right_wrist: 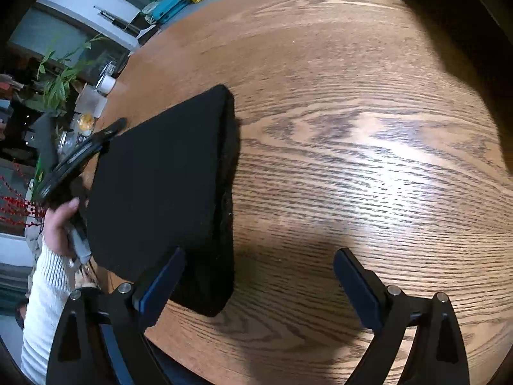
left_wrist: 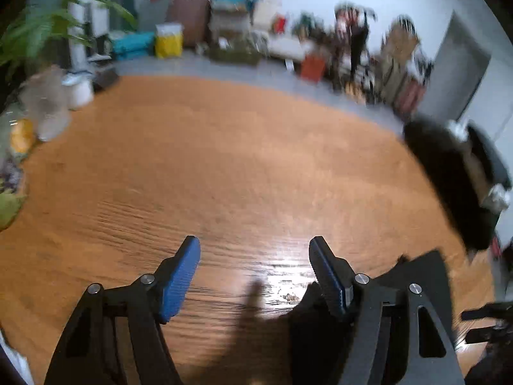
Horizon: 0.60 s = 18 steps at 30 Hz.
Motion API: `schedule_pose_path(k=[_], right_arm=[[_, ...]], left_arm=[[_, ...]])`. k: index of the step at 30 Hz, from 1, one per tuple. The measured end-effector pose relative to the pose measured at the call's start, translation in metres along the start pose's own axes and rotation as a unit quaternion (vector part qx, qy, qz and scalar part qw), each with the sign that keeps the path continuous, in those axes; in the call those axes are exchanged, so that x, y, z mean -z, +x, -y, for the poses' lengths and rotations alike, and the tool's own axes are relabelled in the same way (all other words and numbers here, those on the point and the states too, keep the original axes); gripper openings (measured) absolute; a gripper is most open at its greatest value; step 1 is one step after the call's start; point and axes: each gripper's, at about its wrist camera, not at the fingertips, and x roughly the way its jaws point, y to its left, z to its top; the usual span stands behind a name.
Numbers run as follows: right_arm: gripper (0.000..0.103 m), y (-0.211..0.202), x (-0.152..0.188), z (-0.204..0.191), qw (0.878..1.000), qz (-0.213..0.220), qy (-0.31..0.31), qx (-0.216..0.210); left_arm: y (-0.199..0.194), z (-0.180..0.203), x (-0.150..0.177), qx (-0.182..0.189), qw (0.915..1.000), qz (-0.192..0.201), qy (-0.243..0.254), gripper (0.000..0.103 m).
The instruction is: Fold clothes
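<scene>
A black garment [right_wrist: 160,186], folded into a flat thick pad, lies on the round wooden table [right_wrist: 352,128] towards its left side. My right gripper [right_wrist: 260,253] hovers open over the garment's near right corner, its left finger [right_wrist: 160,285] above the cloth and its right finger over bare wood. A hand in a white ribbed sleeve [right_wrist: 48,282] holds my left gripper [right_wrist: 112,131] at the garment's far left edge. In the blurred left wrist view, the left gripper [left_wrist: 254,243] is open over bare wood, with black cloth [left_wrist: 304,346] just behind its right finger.
Glass jars, a white cup [left_wrist: 78,88] and a leafy plant [left_wrist: 41,29] crowd the table's left rim. A dark blurred object [left_wrist: 449,176] sits at the table's right edge. Bags and boxes [left_wrist: 231,29] line the far wall. Bare wood fills the table's middle and right.
</scene>
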Motion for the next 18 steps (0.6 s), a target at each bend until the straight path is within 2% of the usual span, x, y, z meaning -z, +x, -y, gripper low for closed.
schedule_pose_path(k=[2, 3, 5, 7, 11, 13, 15, 18], right_arm=[[0.096, -0.001, 0.0, 0.001, 1.0, 0.001, 0.003, 0.002], [0.096, -0.001, 0.0, 0.002, 1.0, 0.001, 0.004, 0.003], [0.096, -0.001, 0.0, 0.001, 1.0, 0.002, 0.003, 0.005], [0.096, -0.001, 0.001, -0.003, 1.0, -0.001, -0.006, 0.007], [0.096, 0.002, 0.006, -0.013, 1.0, -0.005, -0.027, 0.009], [0.096, 0.004, 0.009, -0.017, 0.999, -0.006, -0.034, 0.014], [0.096, 0.003, 0.011, -0.017, 0.999, -0.004, -0.034, 0.02], [0.096, 0.006, 0.013, -0.012, 0.999, -0.003, -0.029, 0.03]], left_arm=[[-0.022, -0.007, -0.002, 0.009, 0.9998, -0.004, -0.015, 0.075], [-0.03, -0.008, -0.002, 0.027, 0.9992, -0.02, -0.023, 0.078], [-0.044, -0.008, 0.002, 0.085, 0.9924, -0.082, -0.035, 0.078], [-0.045, 0.004, 0.007, 0.112, 0.9857, -0.124, -0.022, 0.078], [-0.041, 0.031, 0.013, 0.068, 0.9879, -0.137, 0.028, 0.078], [-0.029, 0.033, 0.013, 0.024, 0.9899, -0.135, 0.037, 0.078], [-0.014, 0.034, 0.014, -0.039, 0.9901, -0.129, 0.039, 0.078], [0.008, 0.031, 0.018, -0.048, 0.9865, -0.153, 0.035, 0.079]])
